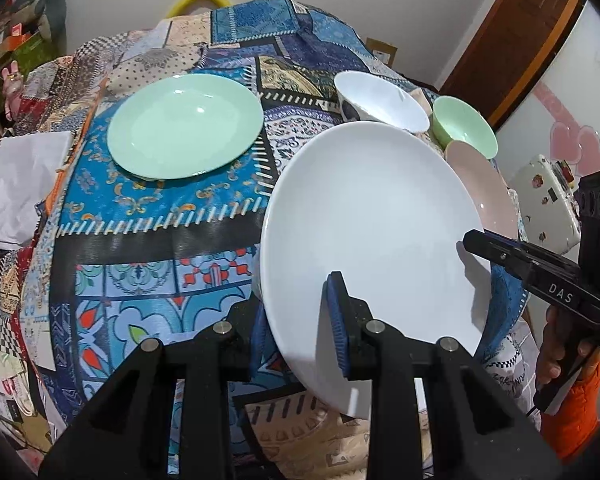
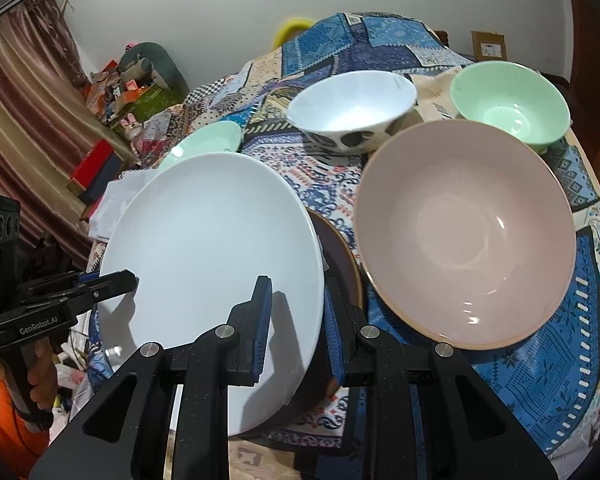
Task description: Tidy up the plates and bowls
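Both grippers hold a large white plate (image 1: 364, 216) tilted above the patterned tablecloth. My left gripper (image 1: 296, 300) is shut on its near rim, and in the right wrist view it (image 2: 128, 278) clamps the plate's left edge. My right gripper (image 2: 296, 292) is shut on the white plate's (image 2: 212, 240) right rim and shows in the left wrist view (image 1: 472, 240) too. A dark brown plate (image 2: 342, 256) lies partly under the white one. A green plate (image 1: 184, 126) rests flat on the cloth to the left.
A big pink bowl (image 2: 464, 240) sits right of the white plate, with a white bowl (image 2: 352, 108) and a green bowl (image 2: 508, 100) behind it. Folded white paper (image 1: 16, 184) lies at the table's left edge. A person's hand in an orange sleeve (image 1: 572, 400) grips the right handle.
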